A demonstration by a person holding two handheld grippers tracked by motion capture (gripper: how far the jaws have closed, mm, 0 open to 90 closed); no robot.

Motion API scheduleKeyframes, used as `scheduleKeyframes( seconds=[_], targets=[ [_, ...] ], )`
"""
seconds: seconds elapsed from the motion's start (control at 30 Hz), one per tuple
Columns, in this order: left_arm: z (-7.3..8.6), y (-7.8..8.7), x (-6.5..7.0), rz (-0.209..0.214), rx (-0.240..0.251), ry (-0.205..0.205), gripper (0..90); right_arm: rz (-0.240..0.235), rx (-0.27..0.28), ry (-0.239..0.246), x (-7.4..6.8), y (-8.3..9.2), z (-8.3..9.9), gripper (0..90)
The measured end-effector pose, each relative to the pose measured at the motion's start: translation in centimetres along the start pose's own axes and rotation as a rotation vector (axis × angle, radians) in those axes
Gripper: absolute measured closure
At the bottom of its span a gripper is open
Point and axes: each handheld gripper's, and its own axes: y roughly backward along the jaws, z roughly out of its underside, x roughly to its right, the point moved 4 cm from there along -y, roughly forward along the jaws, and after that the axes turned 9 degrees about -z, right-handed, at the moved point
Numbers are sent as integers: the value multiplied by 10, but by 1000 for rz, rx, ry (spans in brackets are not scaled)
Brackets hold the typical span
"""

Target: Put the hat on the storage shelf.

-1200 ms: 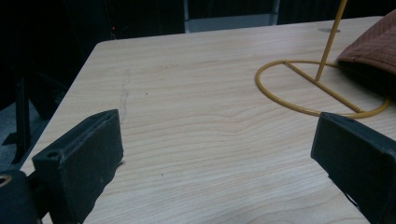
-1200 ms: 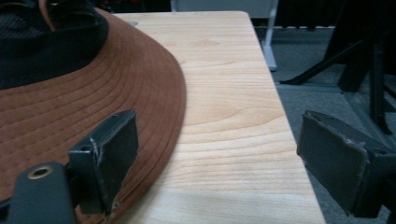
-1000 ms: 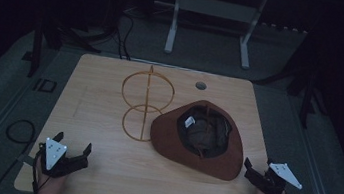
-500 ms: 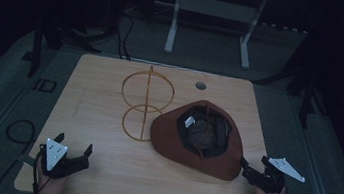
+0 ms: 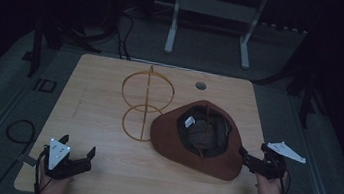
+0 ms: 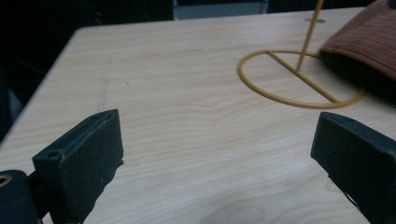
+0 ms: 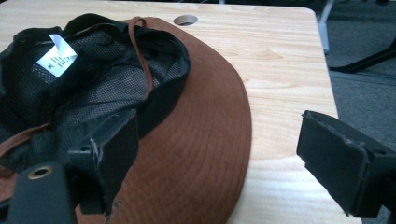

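Left gripper (image 5: 77, 159) at near left table (image 5: 102, 113) edge, jaws spread wide, empty. Right gripper (image 5: 247, 161) jaws wide, straddling brim of brown hat (image 5: 181, 143), which lies crown-down right of centre. Beyond, yellow wire stand (image 5: 145, 104) upright, hat brim touching its base ring.

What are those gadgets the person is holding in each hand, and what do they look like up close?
They are two handheld grippers. The left gripper and the right gripper are both black, and each carries a pale grey three-cornered plate on top, the left one marked with small dark dots. Each ends in two blocky black jaws with scuffed, worn edges. A dark cable trails from each. The forearms look bare; no sleeves show.
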Motion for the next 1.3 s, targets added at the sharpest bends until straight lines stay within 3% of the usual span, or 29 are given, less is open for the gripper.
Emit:
scheduleKeyframes(
  seconds=[0.17, 0.33, 0.47, 0.5, 0.63, 0.67, 0.7, 0.73, 0.83, 1.1, 1.3],
  targets=[
    [2, -2, 4, 34, -45, 0, 30, -3, 0, 14, -1, -8, -16, 119],
    [2, -2, 7, 39, -70, -17, 31, -39, -43, 5, -1, -23, -29, 116],
    [3, -2, 7, 38, -82, -23, 32, -10, -62, 10, 1, -34, -38, 118],
    [3, -2, 7, 41, -84, -20, 32, -15, -89, 0, 2, -38, -40, 130],
    [3, -3, 8, 38, -86, -22, 32, -54, -134, -28, 5, -50, -42, 135],
    [3, -3, 8, 35, -87, -22, 32, -85, -166, -49, 6, -60, -43, 136],
    [3, -3, 8, 37, -89, -22, 32, -85, -166, -49, 6, -60, -43, 136],
    [3, -3, 8, 39, -90, -20, 32, -128, -185, -86, 7, -69, -44, 136],
    [3, -3, 8, 41, -96, -14, 32, -156, -201, -109, 5, -81, -46, 133],
    [3, -3, 8, 39, -100, -22, 32, -65, -267, -36, -3, -118, -52, 145],
    [4, -4, 9, 46, -107, -21, 32, -19, -334, 17, -4, -141, -50, 226]
  ],
)
